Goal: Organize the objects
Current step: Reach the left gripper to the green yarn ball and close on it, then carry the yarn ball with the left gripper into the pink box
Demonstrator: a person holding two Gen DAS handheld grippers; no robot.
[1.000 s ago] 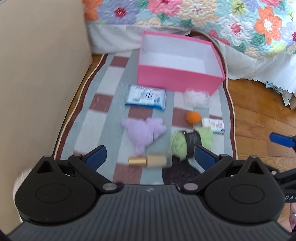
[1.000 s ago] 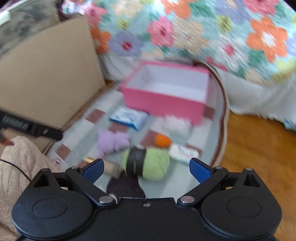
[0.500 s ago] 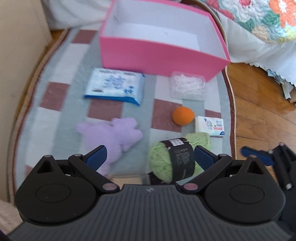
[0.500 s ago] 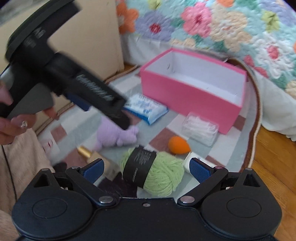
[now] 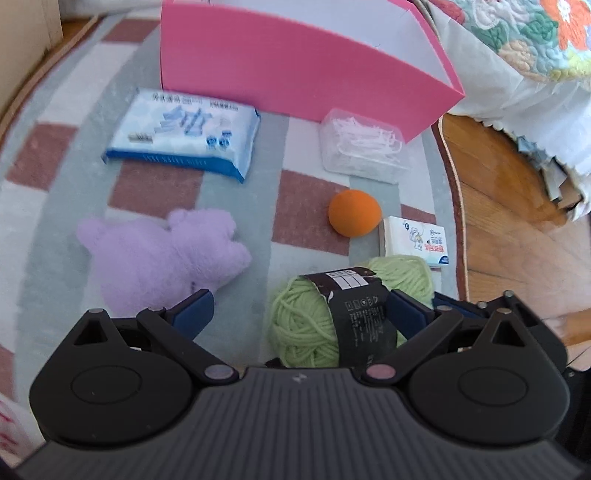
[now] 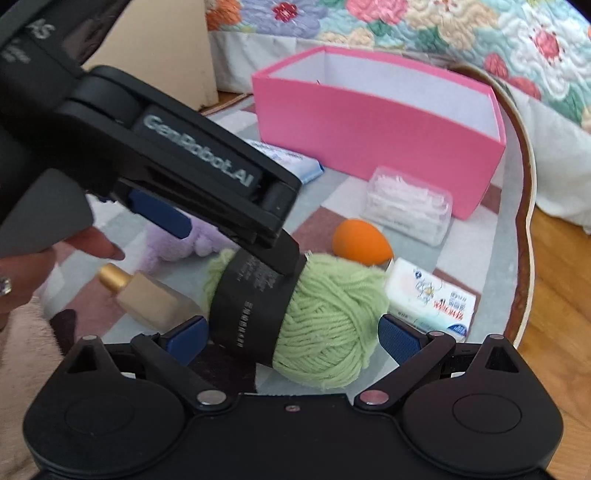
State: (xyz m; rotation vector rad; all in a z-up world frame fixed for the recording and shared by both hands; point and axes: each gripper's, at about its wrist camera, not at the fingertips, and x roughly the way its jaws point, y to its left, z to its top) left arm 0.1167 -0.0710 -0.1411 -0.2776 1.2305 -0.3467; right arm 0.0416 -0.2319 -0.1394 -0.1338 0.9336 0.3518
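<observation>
A green yarn ball with a black label (image 5: 332,314) (image 6: 314,325) lies on the checked rug. My left gripper (image 5: 299,314) is open, low over the rug, its right finger at the yarn and its left finger by the purple plush toy (image 5: 159,258). My right gripper (image 6: 291,338) is open with the yarn between its fingers. The left gripper's body crosses the right wrist view, one fingertip touching the yarn's label. The empty pink box (image 5: 295,70) (image 6: 376,122) stands behind.
On the rug lie a blue tissue pack (image 5: 184,133), a clear box of white picks (image 5: 362,147), an orange sponge (image 5: 354,212), a small white tissue pack (image 5: 413,240) and a gold-capped bottle (image 6: 147,295). Wooden floor (image 5: 517,236) and a floral quilt (image 6: 443,29) lie to the right.
Both grippers have moved forward and down towards the yarn. The left gripper has swung across the right wrist view and now touches the yarn's label.
</observation>
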